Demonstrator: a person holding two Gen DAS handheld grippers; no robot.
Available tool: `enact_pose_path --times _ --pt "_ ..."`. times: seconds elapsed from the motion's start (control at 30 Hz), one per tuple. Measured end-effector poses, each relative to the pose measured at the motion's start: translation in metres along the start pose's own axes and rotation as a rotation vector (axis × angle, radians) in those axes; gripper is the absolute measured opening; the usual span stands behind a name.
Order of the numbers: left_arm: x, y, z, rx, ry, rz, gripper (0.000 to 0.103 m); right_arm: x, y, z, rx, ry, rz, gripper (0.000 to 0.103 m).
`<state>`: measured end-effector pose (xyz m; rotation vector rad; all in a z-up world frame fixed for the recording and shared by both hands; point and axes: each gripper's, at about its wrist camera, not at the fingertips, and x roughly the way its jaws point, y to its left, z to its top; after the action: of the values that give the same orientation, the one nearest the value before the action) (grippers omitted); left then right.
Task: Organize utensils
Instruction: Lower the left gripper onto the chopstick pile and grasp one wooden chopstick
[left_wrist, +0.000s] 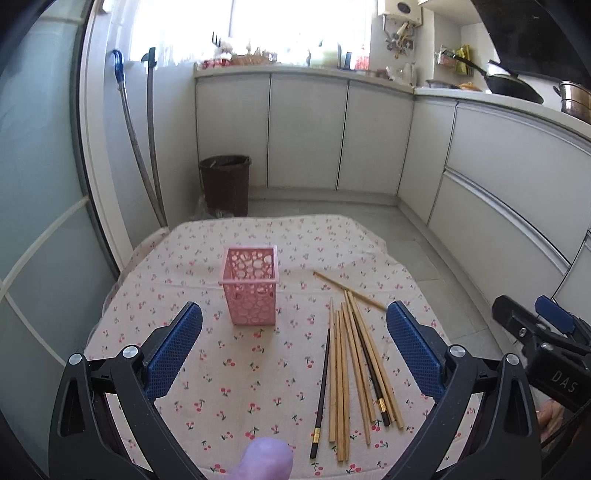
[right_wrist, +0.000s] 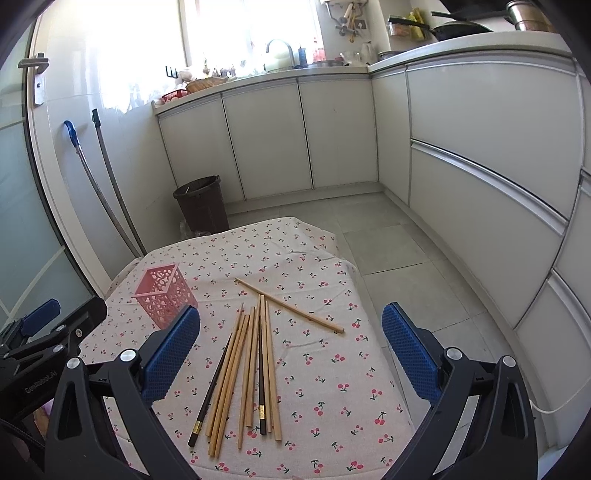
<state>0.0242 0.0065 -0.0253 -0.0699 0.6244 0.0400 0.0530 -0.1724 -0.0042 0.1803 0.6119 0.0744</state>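
Two grippers hang above a small table covered by a cherry-print cloth (left_wrist: 258, 373), and neither one touches anything. The left gripper (left_wrist: 294, 325) has its blue pads wide apart, with nothing between them. The right gripper (right_wrist: 291, 332) is also spread wide and holds nothing.

The cloth ends at a rounded far edge, and its right side falls toward the grey floor tiles (right_wrist: 388, 240). Between the table and the white cabinets (right_wrist: 480, 147) there is a strip of open floor. On the left the table comes close to a glass door (left_wrist: 40, 206). A dark bin (left_wrist: 225, 184) stands on the floor beyond the far edge, next to two hoses (left_wrist: 144, 147) that lean on the wall.

A pink holder (left_wrist: 250, 286) stands upright on the left half of the cloth. Its walls are pierced with round holes, and I see nothing inside it from either view.

The chopsticks (left_wrist: 351, 373) lie flat on the cloth to the right of the holder, well apart from it. Most are pale wood and lie almost parallel in a loose bundle, with their ends toward the near edge. Two dark chopsticks (right_wrist: 261, 380) with gold bands are mixed in the bundle. One pale chopstick (right_wrist: 290, 305) lies alone across the far tips, slanted to the right.
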Motion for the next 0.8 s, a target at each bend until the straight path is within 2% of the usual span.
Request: enact_pose_path --times 0.07,0.13,0.17,0.27,0.37,0.43,0.53,0.63,0.7,0.8 --pt "0.017 0.005 -0.004 -0.030 0.104 -0.014 0.096 0.005 -0.002 0.000 0.012 0.031 -0.009 0.096" --pt "0.045 0.010 -0.013 -0.041 0.269 -0.027 0.096 0.011 -0.007 0.002 0.036 0.070 -0.007 0.096" --pt "0.055 0.011 -0.018 -0.039 0.326 -0.031 0.096 0.014 -0.009 0.003 0.050 0.095 0.000 0.096" --pt "0.087 0.016 -0.038 -0.050 0.477 -0.050 0.096 0.026 -0.021 0.014 0.133 0.179 0.058 0.096" --pt "0.105 0.007 -0.052 0.009 0.542 -0.044 0.090 0.042 -0.038 0.030 0.282 0.265 0.174 0.096" --pt "0.112 -0.001 -0.055 0.043 0.556 -0.030 0.073 0.061 -0.048 0.038 0.390 0.354 0.261 0.096" --pt "0.124 -0.013 -0.051 0.065 0.557 -0.028 0.063 0.087 -0.063 0.043 0.519 0.436 0.335 0.096" --pt "0.139 -0.012 -0.042 0.046 0.577 -0.015 0.052 0.099 -0.074 0.043 0.493 0.407 0.288 0.096" --pt "0.149 -0.008 -0.041 0.017 0.621 -0.049 0.046 0.108 -0.083 0.035 0.495 0.428 0.218 0.096" --pt "0.160 -0.006 -0.045 -0.010 0.675 -0.091 0.045 0.122 -0.096 0.031 0.605 0.482 0.301 0.096"
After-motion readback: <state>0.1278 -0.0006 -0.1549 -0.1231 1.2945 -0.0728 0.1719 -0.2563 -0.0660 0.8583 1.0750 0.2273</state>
